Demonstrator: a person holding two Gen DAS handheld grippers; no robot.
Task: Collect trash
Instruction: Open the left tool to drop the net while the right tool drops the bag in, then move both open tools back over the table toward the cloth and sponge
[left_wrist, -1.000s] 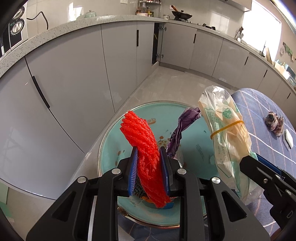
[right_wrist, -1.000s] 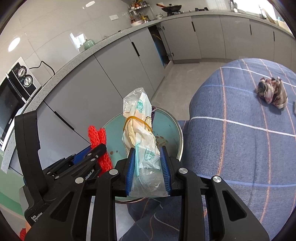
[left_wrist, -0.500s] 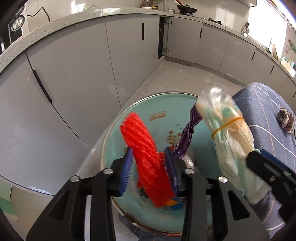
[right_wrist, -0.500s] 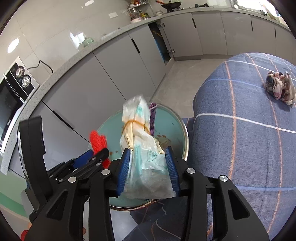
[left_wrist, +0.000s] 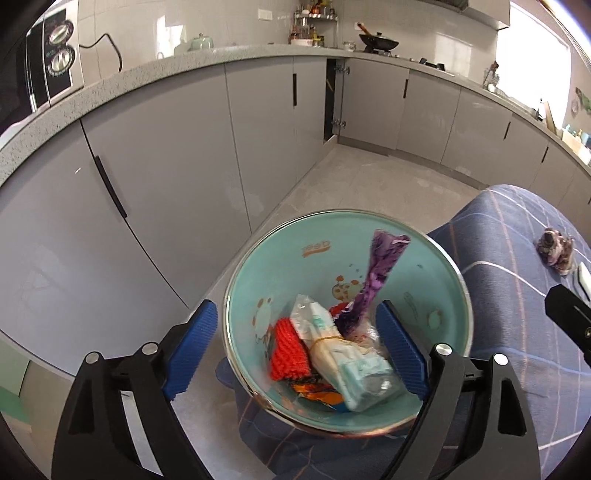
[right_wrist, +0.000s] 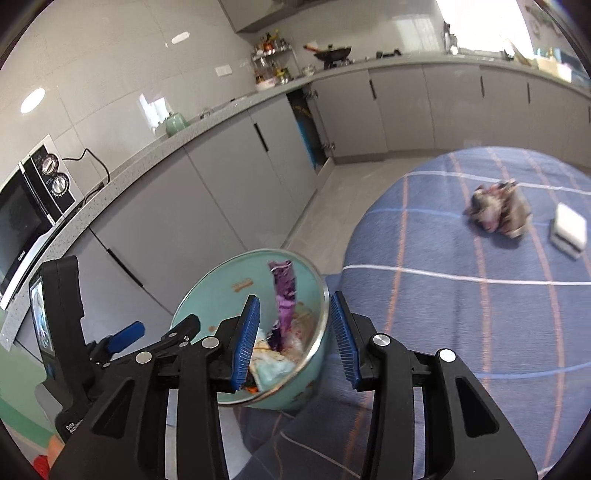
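Both grippers are empty over the teal bowl (left_wrist: 439, 295) that sits at the edge of the blue plaid tablecloth (left_wrist: 517, 236). Left gripper (left_wrist: 295, 347) has its blue pads spread really wide, one on either side of the bowl's contents; its jaws have just been opening, and they touch nothing. The red mesh net (left_wrist: 289, 352) lies down in the bowl, right against the clear plastic bag (left_wrist: 347, 354) with a yellow rubber band around it. A purple wrapper (left_wrist: 376, 277) sticks up out of the pile, leaning on the bowl's far wall, and there's some orange scrap (left_wrist: 314, 393) under the lot. Right gripper (right_wrist: 295, 338) is parted too, pads clear of everything, with the bowl's rim showing between them in its own view. Further out on the cloth there's a crumpled wad (right_wrist: 496, 212) of something brownish and a small white block (right_wrist: 569, 229) just beside it, both a bit blurry. Grey cabinets (left_wrist: 155, 184) run behind.
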